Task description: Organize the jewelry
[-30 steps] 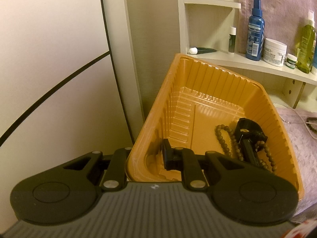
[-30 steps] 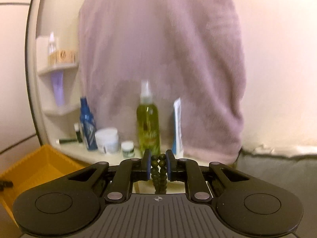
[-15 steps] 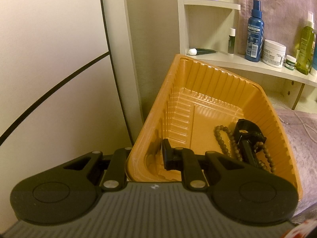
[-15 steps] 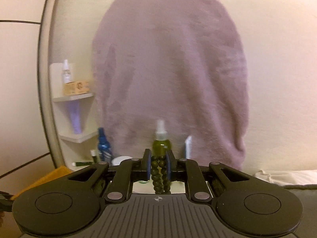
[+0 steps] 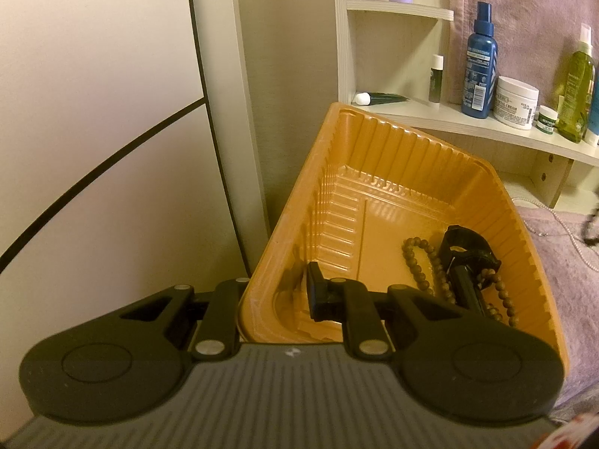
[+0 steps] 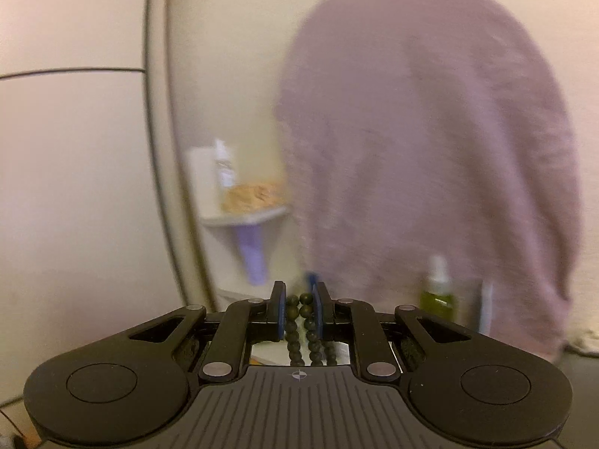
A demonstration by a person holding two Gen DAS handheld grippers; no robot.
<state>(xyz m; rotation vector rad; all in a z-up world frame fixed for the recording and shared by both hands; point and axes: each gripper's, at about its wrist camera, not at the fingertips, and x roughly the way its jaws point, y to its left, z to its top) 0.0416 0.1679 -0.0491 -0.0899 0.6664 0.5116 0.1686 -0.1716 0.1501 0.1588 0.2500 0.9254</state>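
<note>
In the left wrist view my left gripper (image 5: 277, 293) is shut on the near wall of an orange plastic tray (image 5: 374, 157), one finger outside and one inside. The tray is tilted and holds a brown bead bracelet (image 5: 419, 262) and a black clip (image 5: 468, 258) at its right side. In the right wrist view my right gripper (image 6: 299, 301) is held up in the air. Its jaws are closing on a strand of dark round beads (image 6: 307, 312), which hangs doubled between the blue pads (image 6: 279, 310). The tray is out of sight in that view.
A purple towel (image 6: 430, 149) hangs on the wall ahead. White corner shelves (image 5: 468, 123) carry a blue spray bottle (image 5: 479, 60), a white cream jar (image 5: 516, 101) and a green bottle (image 5: 576, 86). A pearl strand (image 5: 569, 232) lies on purple cloth right of the tray.
The right gripper has risen and swung, so the towel and shelves slid right and down in its view; the beads stay between its pads. The left gripper and tray have not moved.
</note>
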